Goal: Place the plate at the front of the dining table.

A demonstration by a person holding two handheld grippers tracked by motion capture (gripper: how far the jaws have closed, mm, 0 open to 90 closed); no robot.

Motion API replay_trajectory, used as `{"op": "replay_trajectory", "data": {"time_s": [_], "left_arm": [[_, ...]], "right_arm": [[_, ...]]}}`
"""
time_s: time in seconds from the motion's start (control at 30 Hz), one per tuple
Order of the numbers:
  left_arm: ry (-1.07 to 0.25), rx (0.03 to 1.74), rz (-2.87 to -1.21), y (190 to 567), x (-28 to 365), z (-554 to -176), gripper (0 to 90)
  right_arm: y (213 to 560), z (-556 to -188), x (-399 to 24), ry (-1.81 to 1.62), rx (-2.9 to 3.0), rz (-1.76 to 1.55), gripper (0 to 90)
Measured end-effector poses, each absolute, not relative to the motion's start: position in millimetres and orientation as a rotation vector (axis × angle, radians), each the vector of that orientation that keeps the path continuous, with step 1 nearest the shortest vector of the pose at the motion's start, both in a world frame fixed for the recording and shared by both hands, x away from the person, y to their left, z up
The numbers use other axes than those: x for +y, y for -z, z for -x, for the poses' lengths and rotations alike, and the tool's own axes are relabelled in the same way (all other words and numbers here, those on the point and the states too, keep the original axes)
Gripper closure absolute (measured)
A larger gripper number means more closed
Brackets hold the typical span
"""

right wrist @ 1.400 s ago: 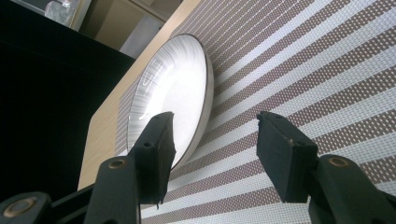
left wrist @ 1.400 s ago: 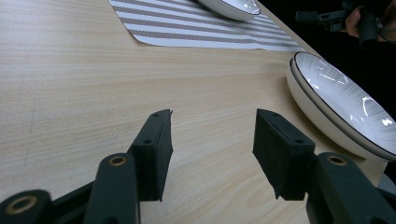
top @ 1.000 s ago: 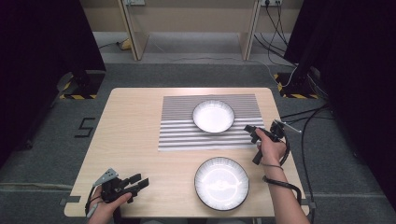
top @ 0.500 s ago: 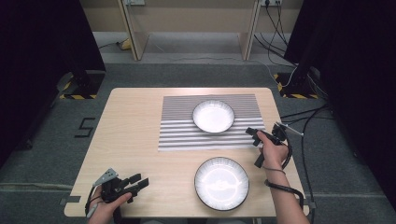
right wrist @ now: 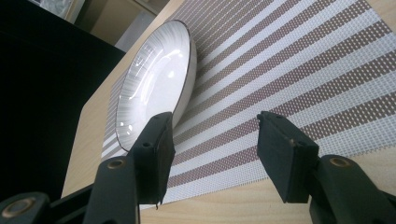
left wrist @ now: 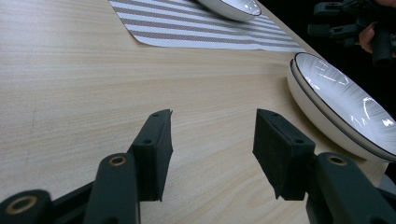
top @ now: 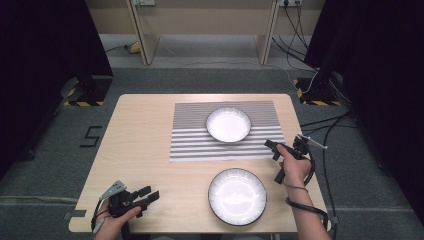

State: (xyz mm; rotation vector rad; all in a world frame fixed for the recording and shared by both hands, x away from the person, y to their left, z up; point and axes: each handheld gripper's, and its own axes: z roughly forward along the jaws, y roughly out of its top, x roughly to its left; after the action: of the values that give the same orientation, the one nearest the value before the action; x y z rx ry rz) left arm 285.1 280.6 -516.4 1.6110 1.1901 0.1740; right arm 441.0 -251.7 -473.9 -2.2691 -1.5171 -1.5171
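A small white plate (top: 228, 125) with a dark rim sits on a striped placemat (top: 190, 135). A larger ribbed white plate (top: 237, 196) lies on bare wood near the front edge. My right gripper (top: 273, 161) is open and empty, rolled on its side at the mat's right front corner, and points toward the small plate (right wrist: 154, 79). In the right gripper view its jaws (right wrist: 215, 126) hover over the mat (right wrist: 289, 70). My left gripper (top: 149, 194) rests low at the front left, open and empty (left wrist: 212, 126), with the large plate (left wrist: 345, 107) to its right.
The wooden table (top: 140, 125) has bare wood on its left half. In the left gripper view the other hand's gripper (left wrist: 341, 23) shows far off. Cables trail on the floor at the right (top: 335, 130), and dark curtains flank both sides.
My right gripper has drifted slightly toward the person's side, staying open. The left gripper and both plates have not moved.
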Motion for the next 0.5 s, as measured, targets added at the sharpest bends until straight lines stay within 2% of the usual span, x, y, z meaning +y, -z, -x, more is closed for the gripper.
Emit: {"op": "replay_trajectory", "data": {"time_s": [0.5], "left_arm": [[-0.176,1.19,-1.613,516,280,-285,46.7]], "right_arm": [[469,-428,-257,1.537,-1.547,2.266,46.0]]}}
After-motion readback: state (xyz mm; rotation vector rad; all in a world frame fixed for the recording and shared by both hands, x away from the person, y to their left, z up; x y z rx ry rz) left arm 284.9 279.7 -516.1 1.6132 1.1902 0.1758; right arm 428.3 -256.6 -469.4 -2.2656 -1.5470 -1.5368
